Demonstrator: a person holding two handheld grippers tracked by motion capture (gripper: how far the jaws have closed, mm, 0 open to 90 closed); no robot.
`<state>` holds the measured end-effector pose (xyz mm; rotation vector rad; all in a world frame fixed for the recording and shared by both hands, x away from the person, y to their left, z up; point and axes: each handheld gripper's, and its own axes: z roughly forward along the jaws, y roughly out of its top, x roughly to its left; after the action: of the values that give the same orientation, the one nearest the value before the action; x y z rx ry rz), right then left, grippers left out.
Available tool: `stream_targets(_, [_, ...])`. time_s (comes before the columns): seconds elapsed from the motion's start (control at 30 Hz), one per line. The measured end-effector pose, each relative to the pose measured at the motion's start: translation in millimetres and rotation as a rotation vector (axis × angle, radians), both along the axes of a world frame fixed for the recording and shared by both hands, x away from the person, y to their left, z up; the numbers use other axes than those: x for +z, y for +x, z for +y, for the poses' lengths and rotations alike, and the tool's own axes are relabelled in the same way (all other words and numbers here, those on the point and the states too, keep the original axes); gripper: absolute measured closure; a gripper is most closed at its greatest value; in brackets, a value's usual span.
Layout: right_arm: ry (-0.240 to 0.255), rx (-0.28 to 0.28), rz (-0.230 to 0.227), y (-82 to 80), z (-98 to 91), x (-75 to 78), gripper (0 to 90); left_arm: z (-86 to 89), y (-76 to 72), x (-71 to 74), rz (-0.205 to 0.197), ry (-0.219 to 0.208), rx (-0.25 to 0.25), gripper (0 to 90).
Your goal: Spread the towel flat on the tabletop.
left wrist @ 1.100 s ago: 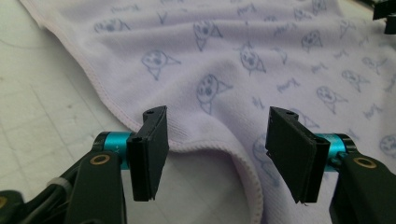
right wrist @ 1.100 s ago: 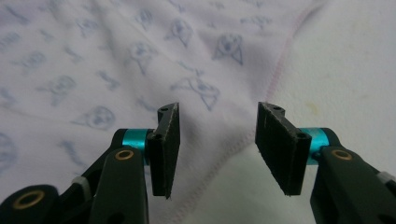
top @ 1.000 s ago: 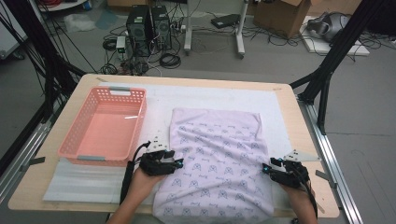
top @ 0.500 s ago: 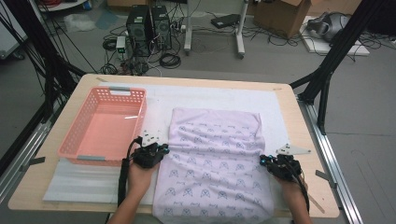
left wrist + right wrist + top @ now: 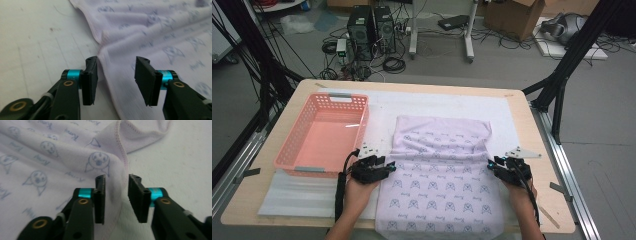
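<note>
Cloth's (image 5: 442,185) near hem (table's front edge) cut off below.

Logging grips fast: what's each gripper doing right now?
Left gripper: open, jaws astride the cloth's edge.
Right gripper: open, cloth hem between jaws.

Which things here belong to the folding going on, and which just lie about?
In use: patterned cloth; left gripper and right gripper, jaws apart, astride its side edges.
Lying about: pink basket; computer towers and cardboard box on the floor.
</note>
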<state>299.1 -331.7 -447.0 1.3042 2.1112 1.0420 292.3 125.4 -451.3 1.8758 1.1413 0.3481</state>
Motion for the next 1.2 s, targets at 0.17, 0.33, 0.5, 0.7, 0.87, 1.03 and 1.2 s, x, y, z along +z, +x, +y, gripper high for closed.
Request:
stream_targets(0.17, [0.044,0.013,-0.007,-27.2,-14.5,3.4,57.5,6.8,-20.8,-1.1,0.030,-0.036,-0.062,47.8])
stream_targets(0.33, [0.058,0.099,0.036,-48.3,-19.1,3.9,56.6,9.0,-35.3,-2.4,0.053,-0.072,-0.104,47.6])
stream_targets(0.5, [0.038,0.128,0.066,-61.5,-14.4,-3.5,58.1,2.1,-49.3,-2.3,0.010,0.014,-0.125,67.6])
stream_targets(0.7, [0.042,0.120,0.062,-64.2,-12.1,-3.8,59.7,13.4,-62.3,0.3,0.031,0.028,-0.112,86.7])
stream_targets(0.87, [0.039,0.156,0.064,-66.1,-5.8,-4.0,61.7,31.9,-80.2,-1.1,0.041,-0.001,-0.090,86.7])
stream_targets(1.03, [0.019,0.161,0.077,-68.8,0.3,-1.5,86.3,31.0,-82.0,-3.6,0.033,-0.034,-0.098,83.7])
stream_targets(1.2, [-0.003,0.150,0.092,-78.5,-4.9,1.6,87.4,24.4,-79.4,-4.5,0.018,-0.063,-0.108,66.9])
